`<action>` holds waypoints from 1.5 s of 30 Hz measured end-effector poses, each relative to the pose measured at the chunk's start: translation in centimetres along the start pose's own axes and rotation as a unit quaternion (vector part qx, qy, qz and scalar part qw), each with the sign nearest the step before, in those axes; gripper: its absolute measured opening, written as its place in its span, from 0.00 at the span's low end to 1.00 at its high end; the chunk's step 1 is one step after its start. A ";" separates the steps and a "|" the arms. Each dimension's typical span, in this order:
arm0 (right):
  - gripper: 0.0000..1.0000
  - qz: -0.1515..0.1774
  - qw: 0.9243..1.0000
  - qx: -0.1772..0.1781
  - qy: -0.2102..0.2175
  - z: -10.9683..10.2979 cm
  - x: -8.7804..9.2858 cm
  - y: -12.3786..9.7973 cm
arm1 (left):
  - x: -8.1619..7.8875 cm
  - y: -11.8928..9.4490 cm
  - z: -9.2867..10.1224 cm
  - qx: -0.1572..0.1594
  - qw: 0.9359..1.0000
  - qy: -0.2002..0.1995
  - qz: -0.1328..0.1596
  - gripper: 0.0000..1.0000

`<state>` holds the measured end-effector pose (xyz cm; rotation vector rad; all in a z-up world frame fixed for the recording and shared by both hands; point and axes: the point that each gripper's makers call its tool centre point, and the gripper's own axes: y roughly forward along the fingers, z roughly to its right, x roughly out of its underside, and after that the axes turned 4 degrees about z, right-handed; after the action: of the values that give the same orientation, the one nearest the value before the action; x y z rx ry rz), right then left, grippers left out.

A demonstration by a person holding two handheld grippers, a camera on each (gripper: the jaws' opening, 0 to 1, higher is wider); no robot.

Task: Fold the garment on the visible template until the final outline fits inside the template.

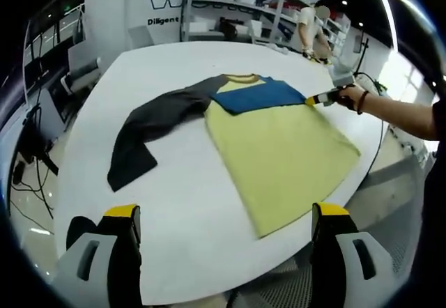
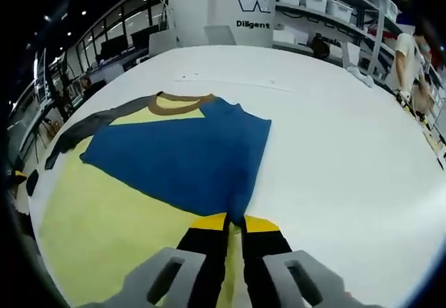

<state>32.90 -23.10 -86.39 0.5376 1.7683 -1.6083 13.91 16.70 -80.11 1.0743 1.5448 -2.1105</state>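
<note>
A T-shirt with a yellow body (image 1: pixel 279 151) lies flat on the white table (image 1: pixel 181 203). Its dark grey sleeve (image 1: pixel 150 123) stretches out to the left. Its blue sleeve (image 1: pixel 254 95) is folded across the chest, below the brown collar (image 2: pixel 182 102). My right gripper (image 2: pixel 235 222) is shut on the end of the blue sleeve (image 2: pixel 181 158), low over the yellow cloth. A hand holds that right gripper (image 1: pixel 322 99) at the shirt's right shoulder. My left gripper (image 1: pixel 225 214) stands open, wide apart, at the near table edge, short of the hem, with nothing in it.
The round table's edge (image 1: pixel 362 182) curves close past the shirt's hem. White shelves with bins (image 1: pixel 230 1) and a person (image 1: pixel 310 29) stand beyond the far side. Cables trail on the floor at the left (image 1: pixel 28 175). Bare tabletop (image 2: pixel 348 148) lies right of the shirt.
</note>
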 end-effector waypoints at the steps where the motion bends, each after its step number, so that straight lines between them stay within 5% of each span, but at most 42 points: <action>1: 0.00 -0.001 1.000 0.002 0.002 0.3 0.0 0.0 | 0.0 0.0 0.0 -0.001 1.000 -0.001 0.000 0.99; 16: 0.01 0.001 0.999 0.026 0.029 3.3 0.6 -0.4 | 0.1 0.2 0.0 0.002 1.000 0.000 -0.004 0.99; 24: 0.01 0.006 0.999 0.025 0.032 3.0 0.7 -0.8 | 0.1 0.1 -0.2 -0.001 1.000 0.000 -0.007 0.99; 28: 0.04 0.017 0.997 0.015 0.070 2.9 0.7 -0.9 | 0.1 0.2 -0.3 -0.005 1.000 -0.003 -0.008 0.99; 36: 0.40 0.068 0.996 -0.011 0.053 1.7 -1.0 -1.4 | -0.1 0.2 -0.3 -0.002 1.000 -0.005 -0.007 0.99; 45: 0.66 0.091 0.991 -0.076 0.063 -1.1 -2.3 -2.9 | -0.3 0.3 0.0 0.001 1.000 -0.003 -0.004 0.99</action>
<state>32.25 -22.14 -82.73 0.7196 1.8578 -1.3282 14.27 16.58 -80.09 1.0642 1.5476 -2.1174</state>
